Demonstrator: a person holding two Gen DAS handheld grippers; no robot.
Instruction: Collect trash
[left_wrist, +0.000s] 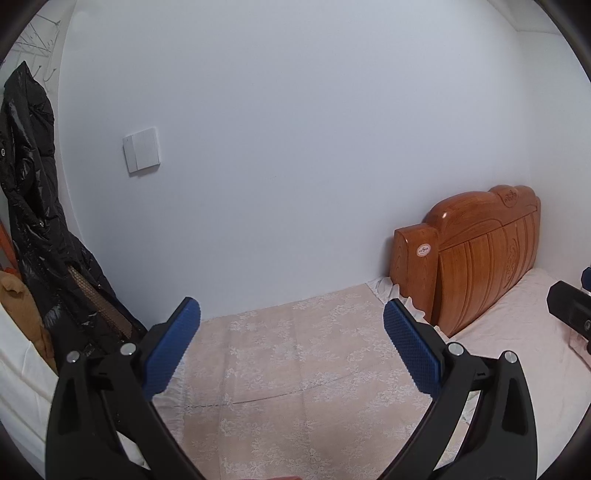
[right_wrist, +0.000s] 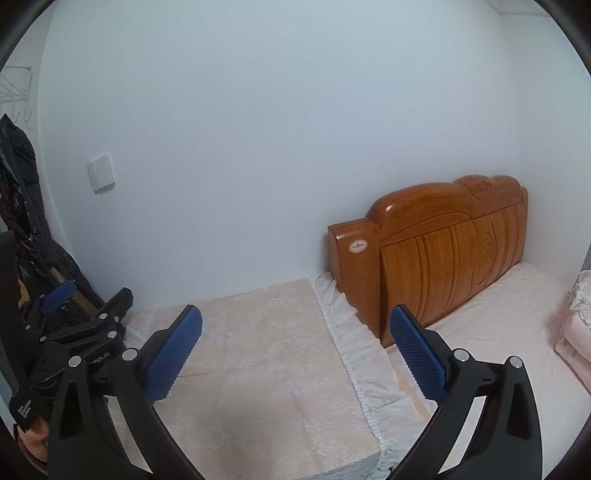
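Observation:
No trash shows in either view. My left gripper (left_wrist: 291, 310) stands open over a surface draped in a pale pink lace cloth (left_wrist: 295, 369), with nothing between its blue pads. My right gripper (right_wrist: 295, 317) is open too, empty, above the same cloth (right_wrist: 258, 350). In the right wrist view the left gripper (right_wrist: 88, 299) shows at the left edge, held by a hand (right_wrist: 35, 443). Part of the right gripper's black body (left_wrist: 570, 310) pokes in at the right edge of the left wrist view.
A carved wooden headboard (right_wrist: 443, 251) stands at the right against a pale wall, with a pink bed sheet (right_wrist: 498, 332) in front. A black shiny coat (left_wrist: 33, 206) hangs at the left. A white wall switch (left_wrist: 142, 153) sits on the wall.

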